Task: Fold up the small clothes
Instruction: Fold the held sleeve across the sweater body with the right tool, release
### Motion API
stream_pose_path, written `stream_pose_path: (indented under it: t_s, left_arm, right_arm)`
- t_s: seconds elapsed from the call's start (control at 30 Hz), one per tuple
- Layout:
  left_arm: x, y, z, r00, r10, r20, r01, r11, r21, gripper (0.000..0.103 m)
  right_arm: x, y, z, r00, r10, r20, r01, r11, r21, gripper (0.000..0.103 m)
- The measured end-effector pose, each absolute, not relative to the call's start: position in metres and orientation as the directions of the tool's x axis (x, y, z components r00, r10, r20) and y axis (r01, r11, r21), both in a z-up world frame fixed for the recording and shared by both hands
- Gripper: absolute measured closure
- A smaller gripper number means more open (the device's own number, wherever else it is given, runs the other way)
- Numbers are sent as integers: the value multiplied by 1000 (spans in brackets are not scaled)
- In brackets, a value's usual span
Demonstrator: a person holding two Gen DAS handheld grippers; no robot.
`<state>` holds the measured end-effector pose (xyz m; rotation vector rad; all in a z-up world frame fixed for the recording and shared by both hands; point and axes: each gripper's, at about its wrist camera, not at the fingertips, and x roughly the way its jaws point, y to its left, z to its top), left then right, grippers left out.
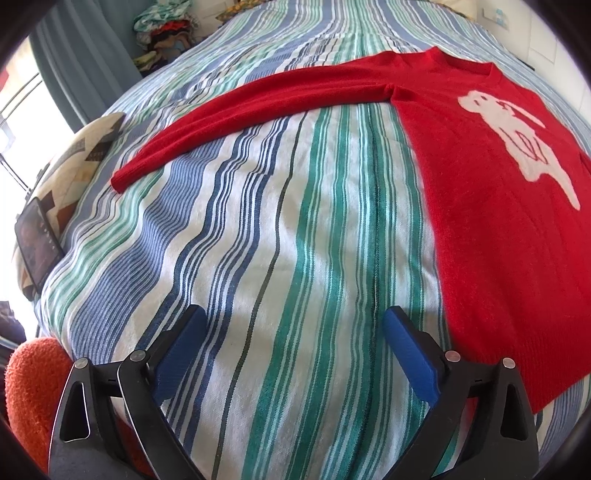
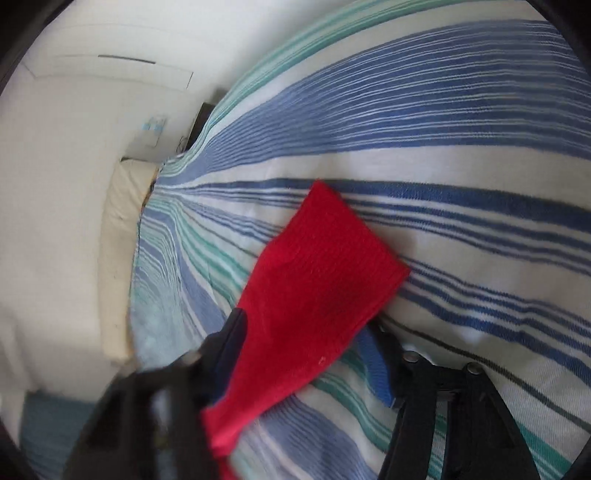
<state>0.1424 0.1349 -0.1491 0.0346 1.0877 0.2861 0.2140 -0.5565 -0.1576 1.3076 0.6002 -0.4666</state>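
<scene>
A small red sweater (image 1: 491, 229) with a white animal figure lies flat on the striped bedspread (image 1: 280, 229), its body at the right. One long sleeve (image 1: 236, 110) stretches left across the bed. My left gripper (image 1: 295, 332) is open and empty, hovering over the bedspread just left of the sweater's hem. In the right wrist view the other red sleeve (image 2: 317, 288) lies between the open fingers of my right gripper (image 2: 306, 343), its cuff end pointing away. The jaws stand wide apart around it; the view is blurred.
A patterned pillow (image 1: 74, 162) and a dark tablet (image 1: 37, 243) lie at the bed's left edge. A clothes pile (image 1: 166, 33) sits at the far end. An orange fuzzy thing (image 1: 33, 387) is at the lower left. A white wall (image 2: 74, 166) borders the bed.
</scene>
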Motion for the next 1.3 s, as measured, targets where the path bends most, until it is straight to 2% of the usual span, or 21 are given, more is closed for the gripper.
stream_pose_path:
  t_s: [0.03, 0.07, 0.1, 0.17, 0.27, 0.4, 0.5, 0.57, 0.6, 0.63, 0.67, 0.7, 0.83, 0.97, 1.2, 1.23, 1.3]
  left_arm:
    - [142, 135, -149, 431, 246, -868, -214, 963, 166, 5]
    - [142, 136, -149, 431, 245, -868, -215, 963, 164, 5]
    - [142, 136, -149, 431, 243, -869, -217, 963, 162, 5]
    - [143, 136, -149, 431, 239, -870, -218, 963, 157, 5]
    - [144, 136, -149, 430, 230, -873, -217, 965, 147, 5]
    - [145, 136, -149, 429, 220, -876, -217, 967, 137, 6]
    - [144, 138, -147, 430, 210, -878, -220, 968, 124, 6]
    - [143, 139, -147, 429, 205, -880, -221, 968, 117, 6]
    - [143, 139, -147, 429, 203, -880, -220, 969, 116, 6]
    - [143, 139, -147, 429, 201, -881, -219, 969, 115, 6]
    - [142, 139, -146, 429, 199, -881, -217, 970, 114, 6]
    - [142, 139, -146, 430, 196, -881, -215, 970, 111, 6]
    - [142, 141, -146, 425, 184, -886, -214, 972, 100, 6]
    - [144, 141, -147, 422, 181, -888, -213, 972, 97, 6]
    - [141, 132, -150, 430, 213, -878, -204, 970, 135, 6]
    - [141, 132, -150, 430, 213, -877, -203, 970, 135, 5]
    - [140, 131, -150, 430, 209, -878, -204, 970, 131, 5]
  right_arm:
    - [217, -558, -158, 743, -3, -669, 656, 203, 727, 83]
    - [221, -558, -154, 707, -23, -707, 693, 225, 685, 95]
    - [227, -557, -144, 681, -50, -731, 714, 269, 647, 95]
    - [244, -546, -110, 685, -92, -723, 691, 397, 604, 96]
    - [283, -502, -44, 754, -66, -653, 550, 607, 574, 96]
    - [338, -391, 40, 831, 150, -535, 208, 809, 550, 96]
    - [370, -286, 65, 785, 385, -485, -59, 826, 561, 96]
    - [389, -226, 60, 681, 564, -468, -197, 756, 624, 88]
    - [395, -201, 51, 615, 634, -468, -237, 715, 658, 79]
    - [398, -179, 40, 558, 680, -476, -256, 686, 680, 50]
    - [399, -163, 32, 515, 711, -479, -271, 666, 695, 31]
    - [398, -153, 25, 494, 732, -470, -287, 647, 706, 30]
    - [388, -182, 13, 537, 708, -459, -244, 651, 719, 30]
    - [389, -239, -4, 587, 559, -586, -78, 759, 647, 31]
    - [392, -265, -98, 448, 541, -712, 70, 773, 631, 33]
    - [394, -268, -118, 425, 508, -749, 106, 794, 599, 36]
    - [389, -278, -148, 398, 394, -828, 206, 842, 499, 55]
